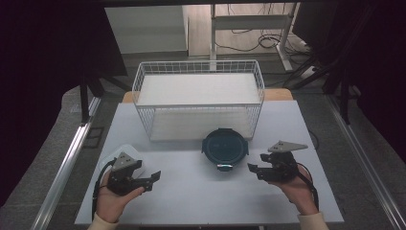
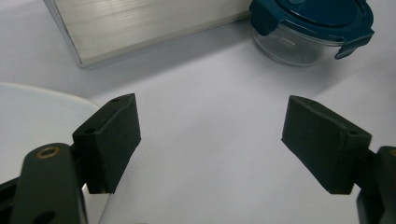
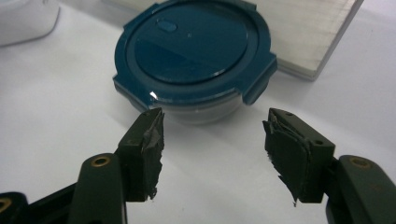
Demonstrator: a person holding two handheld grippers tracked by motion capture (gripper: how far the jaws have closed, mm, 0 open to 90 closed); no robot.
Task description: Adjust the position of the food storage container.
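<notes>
A round glass container with a dark teal clip lid (image 1: 224, 147) stands on the white table, just in front of the wire basket (image 1: 198, 98). My right gripper (image 1: 253, 168) sits to the container's right and points at it. In the right gripper view the container (image 3: 194, 51) lies just beyond the open jaws of the right gripper (image 3: 212, 126), with nothing between them. My left gripper (image 1: 154, 178) rests at the table's front left, open and empty. In the left gripper view, the left gripper (image 2: 210, 121) faces bare table, with the container (image 2: 310, 28) farther off.
The white wire basket has a pale board as its floor (image 2: 140, 23) and stands at the back middle of the table (image 1: 191, 191). A white rounded dish (image 1: 125, 152) lies under and behind my left hand. Dark curtains flank the table.
</notes>
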